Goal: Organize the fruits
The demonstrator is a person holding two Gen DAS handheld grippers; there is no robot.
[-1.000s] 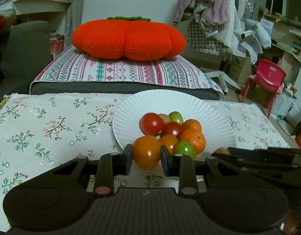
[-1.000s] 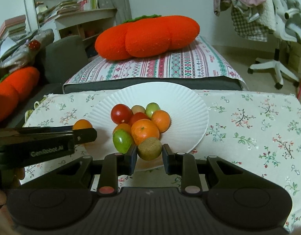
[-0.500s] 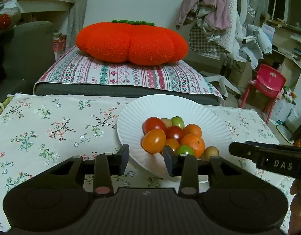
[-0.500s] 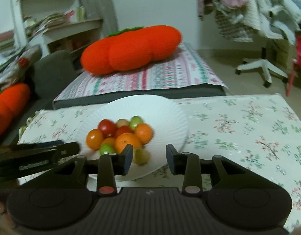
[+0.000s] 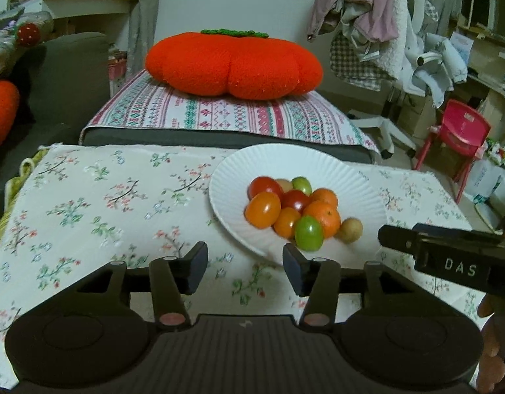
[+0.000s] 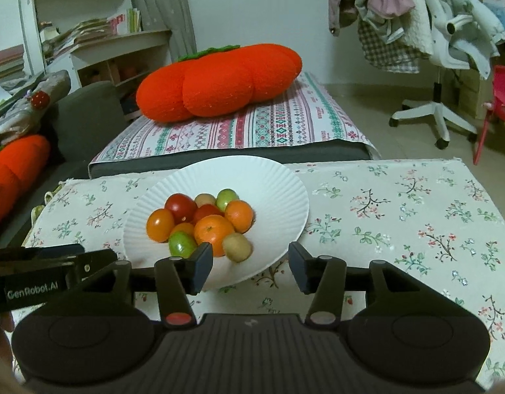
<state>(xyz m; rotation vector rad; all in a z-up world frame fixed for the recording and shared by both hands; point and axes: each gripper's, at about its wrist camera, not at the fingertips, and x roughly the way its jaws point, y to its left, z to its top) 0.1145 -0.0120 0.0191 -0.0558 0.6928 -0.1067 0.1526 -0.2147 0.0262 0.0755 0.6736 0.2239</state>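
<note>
Fruits: I see them piled (image 5: pixel 293 211) on the white plate (image 5: pixel 318 164)
Left gripper (image 5: pixel 245 264): wide, empty
Right gripper (image 6: pixel 250 267): wide, empty
Risk: nudging the rim could roll the kiwi (image 6: pixel 237 247) off; I'd judge the heap loose

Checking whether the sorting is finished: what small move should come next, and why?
Probably lift both tongs away. The left tongs and right tongs are open and empty, and every visible fruit, including the kiwi, already lies on the white plate.

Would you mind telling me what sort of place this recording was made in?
Most likely a lived-in home room: a pumpkin cushion on a mattress, clothes heaped on a swivel chair, cluttered bookshelves.
</note>
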